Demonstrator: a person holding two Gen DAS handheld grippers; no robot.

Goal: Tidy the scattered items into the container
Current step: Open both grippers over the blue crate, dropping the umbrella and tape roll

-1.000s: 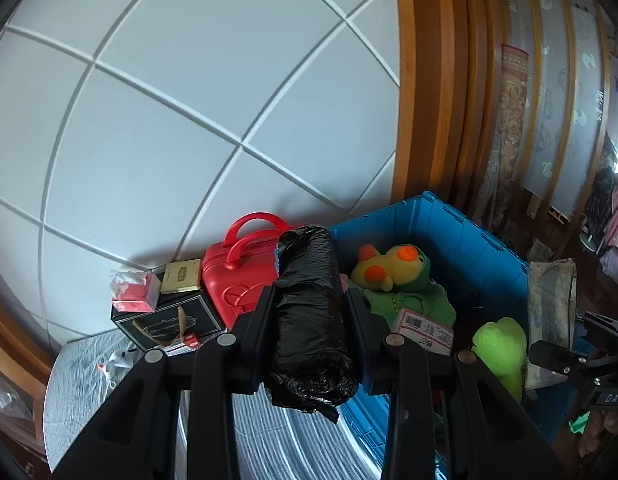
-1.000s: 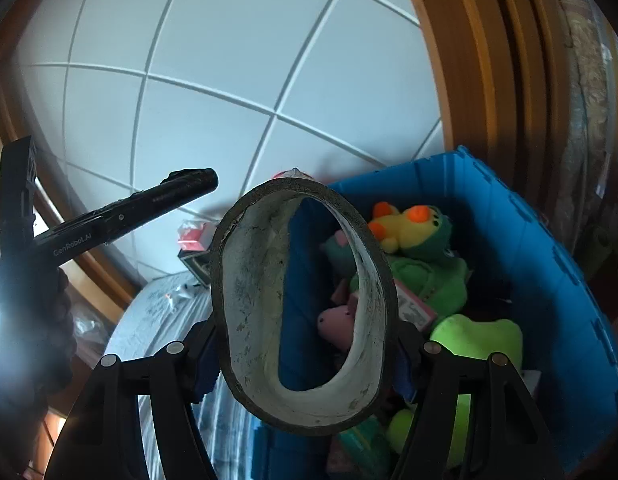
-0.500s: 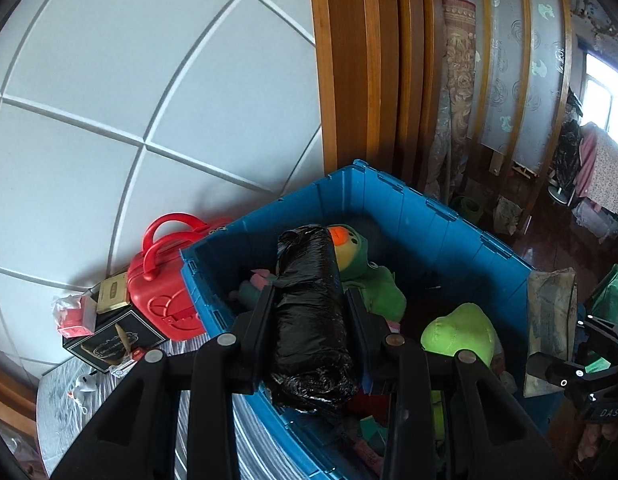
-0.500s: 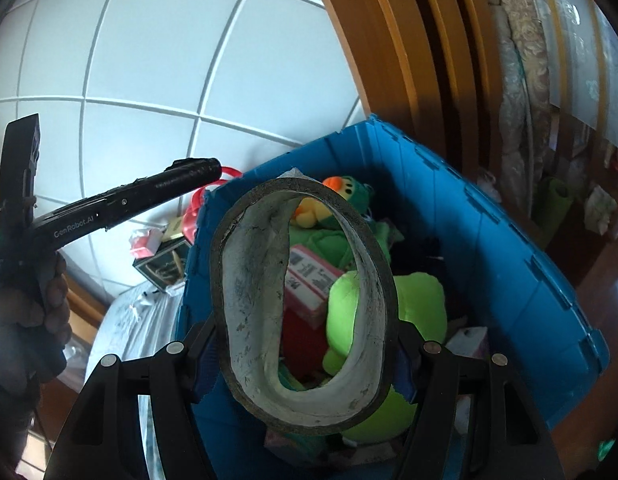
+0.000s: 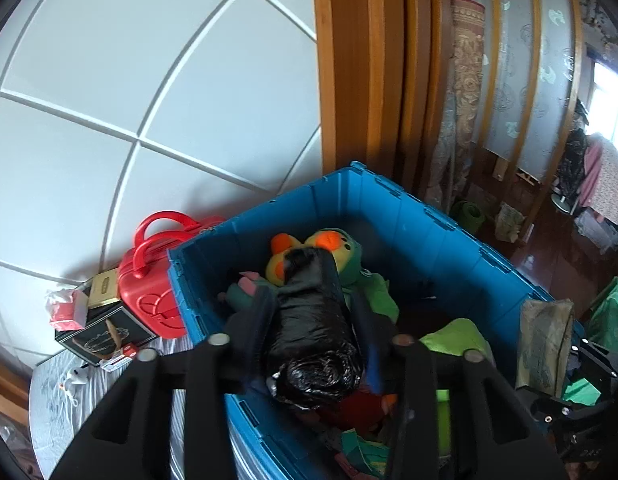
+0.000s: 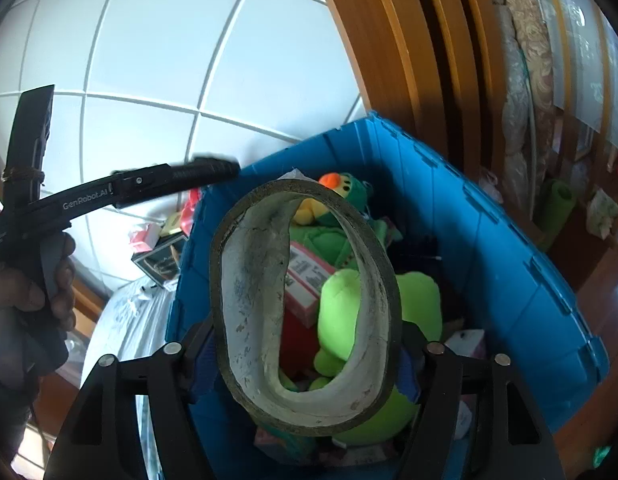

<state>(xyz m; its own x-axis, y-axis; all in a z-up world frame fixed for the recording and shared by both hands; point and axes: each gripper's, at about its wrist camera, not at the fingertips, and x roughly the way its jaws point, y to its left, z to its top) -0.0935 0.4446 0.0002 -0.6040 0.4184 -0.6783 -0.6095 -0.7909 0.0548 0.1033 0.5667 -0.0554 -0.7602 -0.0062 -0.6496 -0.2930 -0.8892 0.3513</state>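
Observation:
A blue bin (image 5: 409, 232) holds plush toys, among them a green duck (image 5: 341, 244) and a lime-green one (image 6: 349, 312). My left gripper (image 5: 305, 292) hangs over the bin's near corner. Its jaws are opening, and a black plastic bag roll (image 5: 313, 332) lies loose between the spread fingers. My right gripper (image 6: 305, 336) is above the bin (image 6: 489, 240) too. Its jaws are opening, but the pads still touch a wide grey tape ring (image 6: 249, 280) standing upright between them. In the right wrist view the left gripper (image 6: 217, 168) shows side-on, held by a hand (image 6: 49, 280).
Left of the bin, on a patterned cloth (image 5: 61, 400), stand a red case (image 5: 149, 292), a black box (image 5: 105, 332), a small gold box (image 5: 103, 286) and a red-and-white packet (image 5: 65, 308). A white panelled wall and a wooden door frame (image 5: 349, 80) rise behind.
Both grippers moved from beside the bin to above it. The left fingers then spread away from the black roll. The tape ring looks slightly rounder.

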